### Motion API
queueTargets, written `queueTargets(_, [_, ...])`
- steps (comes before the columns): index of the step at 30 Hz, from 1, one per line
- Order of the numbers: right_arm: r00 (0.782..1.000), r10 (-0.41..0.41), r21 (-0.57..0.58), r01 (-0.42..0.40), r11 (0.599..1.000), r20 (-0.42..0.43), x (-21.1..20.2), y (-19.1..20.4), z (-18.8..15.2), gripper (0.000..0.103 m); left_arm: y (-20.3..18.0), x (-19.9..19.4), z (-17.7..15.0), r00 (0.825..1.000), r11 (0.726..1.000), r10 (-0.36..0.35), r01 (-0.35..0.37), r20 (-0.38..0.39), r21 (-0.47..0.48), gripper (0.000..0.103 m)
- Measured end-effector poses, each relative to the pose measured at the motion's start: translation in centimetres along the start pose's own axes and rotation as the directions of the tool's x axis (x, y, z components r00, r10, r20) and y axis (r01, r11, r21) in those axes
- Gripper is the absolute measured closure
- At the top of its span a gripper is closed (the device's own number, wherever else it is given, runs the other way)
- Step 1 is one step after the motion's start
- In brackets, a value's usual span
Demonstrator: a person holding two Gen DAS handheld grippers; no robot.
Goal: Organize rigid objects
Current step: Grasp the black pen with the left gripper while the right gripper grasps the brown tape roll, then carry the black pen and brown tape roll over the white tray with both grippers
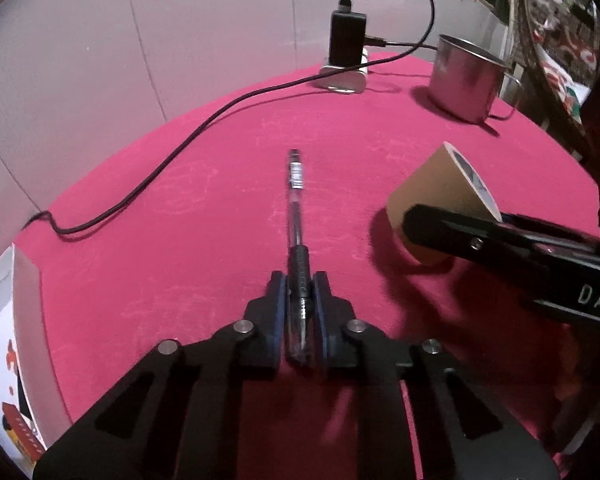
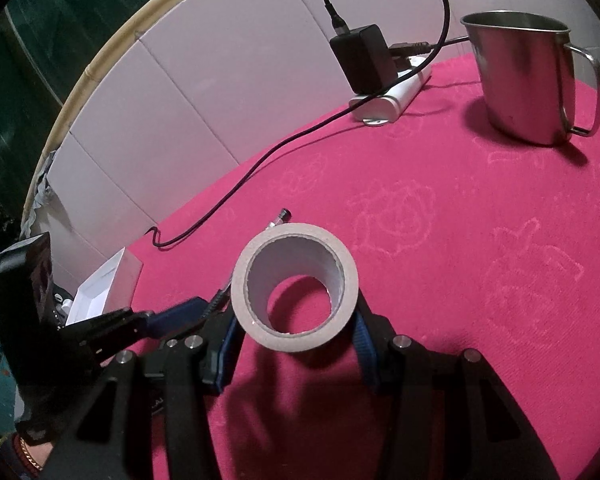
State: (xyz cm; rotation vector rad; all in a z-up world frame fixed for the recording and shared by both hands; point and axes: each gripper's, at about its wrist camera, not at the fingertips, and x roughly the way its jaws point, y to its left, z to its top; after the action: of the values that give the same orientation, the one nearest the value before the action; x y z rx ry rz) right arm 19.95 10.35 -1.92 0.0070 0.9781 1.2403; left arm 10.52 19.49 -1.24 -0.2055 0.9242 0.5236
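Observation:
A clear pen point(image 1: 296, 208) with a black grip lies along the pink tablecloth point(image 1: 172, 280), pointing away from me. My left gripper point(image 1: 299, 280) is shut on the pen's near end, blue pads on both sides of the barrel. A beige roll of tape point(image 2: 296, 342) is held just above the cloth, hole facing the camera, with my right gripper point(image 2: 296, 320) shut on its sides. In the left wrist view the tape point(image 1: 432, 188) sits to the pen's right. In the right wrist view the left gripper point(image 2: 196, 312) is at the lower left, and only the pen's tip point(image 2: 278, 218) shows behind the roll.
A steel mug point(image 2: 520, 80) stands at the back right. A white power strip point(image 2: 388, 96) with a black charger sits at the table's far edge; its black cable point(image 1: 160, 168) trails left across the cloth. A white open box point(image 2: 104, 288) lies off the table's left edge.

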Motion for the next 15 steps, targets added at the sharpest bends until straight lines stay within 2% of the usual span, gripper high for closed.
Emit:
queueTargets(9, [1.000, -0.015, -0.002, 0.015, 1.000, 0.017, -0.3, 0.2, -0.2, 0.054, 0.2, -1.9, -1.9, 0.997, 0.993, -0.034, 0.041, 0.065, -0.111, 0.091])
queueTargets(15, [0.998, -0.041, -0.007, 0.041, 0.999, 0.053, -2.1, 0.5, -1.3, 0.054, 0.0, -5.6, -2.5, 0.987, 0.983, -0.068, 0.091, 0.143, -0.161, 0.091])
